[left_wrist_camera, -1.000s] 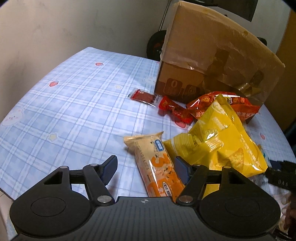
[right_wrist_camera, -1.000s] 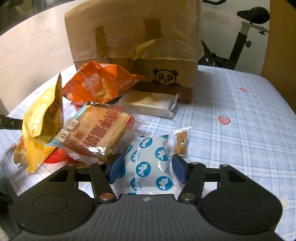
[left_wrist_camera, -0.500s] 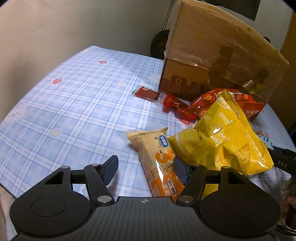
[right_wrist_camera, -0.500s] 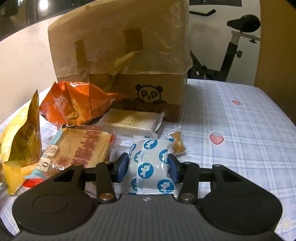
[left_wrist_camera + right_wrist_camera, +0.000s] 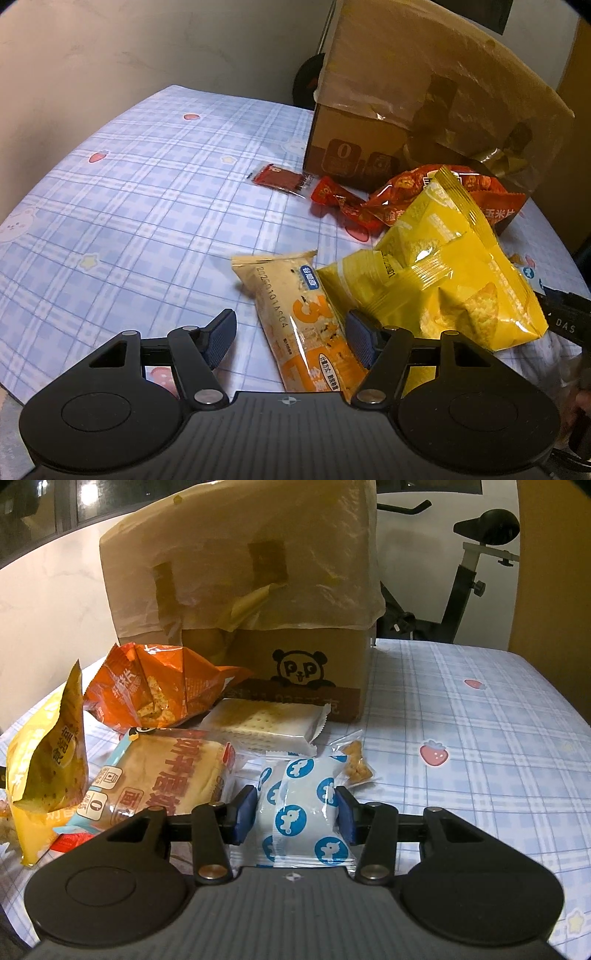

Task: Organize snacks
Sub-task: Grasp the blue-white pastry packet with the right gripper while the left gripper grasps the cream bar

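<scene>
beside cardboard box [image 5: 314, 686], right gripper [image 5: 295, 814] clamps blue-dotted packet [image 5: 301, 812].

Red wrapper [image 5: 70, 840] mostly hidden under bread pack [image 5: 162, 775].

Snack packets on checked tablecloth [image 5: 147, 206]
Left gripper [image 5: 290, 334] open over orange packet [image 5: 303, 325]; yellow bag [image 5: 443, 273], cardboard box [image 5: 417, 103] behind.

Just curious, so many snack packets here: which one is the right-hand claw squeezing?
The white packet with blue round animal prints, pinched between the right gripper pads; the other packets lie untouched.
</scene>
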Motion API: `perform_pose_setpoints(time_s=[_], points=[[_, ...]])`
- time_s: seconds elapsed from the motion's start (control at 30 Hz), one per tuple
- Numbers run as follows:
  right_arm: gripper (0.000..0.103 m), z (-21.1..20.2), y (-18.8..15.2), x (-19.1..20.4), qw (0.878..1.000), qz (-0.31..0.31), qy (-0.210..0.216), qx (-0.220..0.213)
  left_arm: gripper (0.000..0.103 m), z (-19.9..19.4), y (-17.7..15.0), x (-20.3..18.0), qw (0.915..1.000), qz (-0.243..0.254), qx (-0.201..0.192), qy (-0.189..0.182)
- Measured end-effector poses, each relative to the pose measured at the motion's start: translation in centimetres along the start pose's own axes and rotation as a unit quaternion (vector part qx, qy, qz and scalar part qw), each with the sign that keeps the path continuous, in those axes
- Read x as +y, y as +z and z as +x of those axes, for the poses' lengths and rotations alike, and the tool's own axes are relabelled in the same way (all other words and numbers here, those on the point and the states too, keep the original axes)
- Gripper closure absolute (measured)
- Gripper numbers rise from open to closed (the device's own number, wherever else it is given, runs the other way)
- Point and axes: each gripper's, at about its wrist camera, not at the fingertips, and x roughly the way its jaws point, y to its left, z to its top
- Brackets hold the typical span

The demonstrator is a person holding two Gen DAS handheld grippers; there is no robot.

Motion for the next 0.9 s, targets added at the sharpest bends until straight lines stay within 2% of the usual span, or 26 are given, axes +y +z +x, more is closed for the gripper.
perform_pose_setpoints(time_s=[0.3,0.53,0.57,0.67,0.9], points=[[0.055,0.2,0.1,-0.1,1.0,0.004,0.003,0.002,0.036,1.8,0.4,-0.3,0.9997,0.013,0.009,0.018],[0.055,0.2,0.1,-0.2,1.0,0.008,0.007,0.003,0.037,1.1,0.5,1.2,0.9995,-0.014,0.024,0.018],[0.055,0.2,0.1,-0.2,1.0,0.008,0.007,0.003,0.038,1.0,0.5,1.2,0.9996,-0.012,0.025,0.01],[0.055,0.3,0.2,-0.2,1.0,0.009,0.009,0.003,0.049,1.0,0.6,1.2,0.9998,0.002,0.019,-0.005],[0.055,0.3,0.1,-0.4,1.0,0.014,0.013,0.003,0.052,2.3,2.0,1.7,0.9998,0.013,0.007,-0.015]])
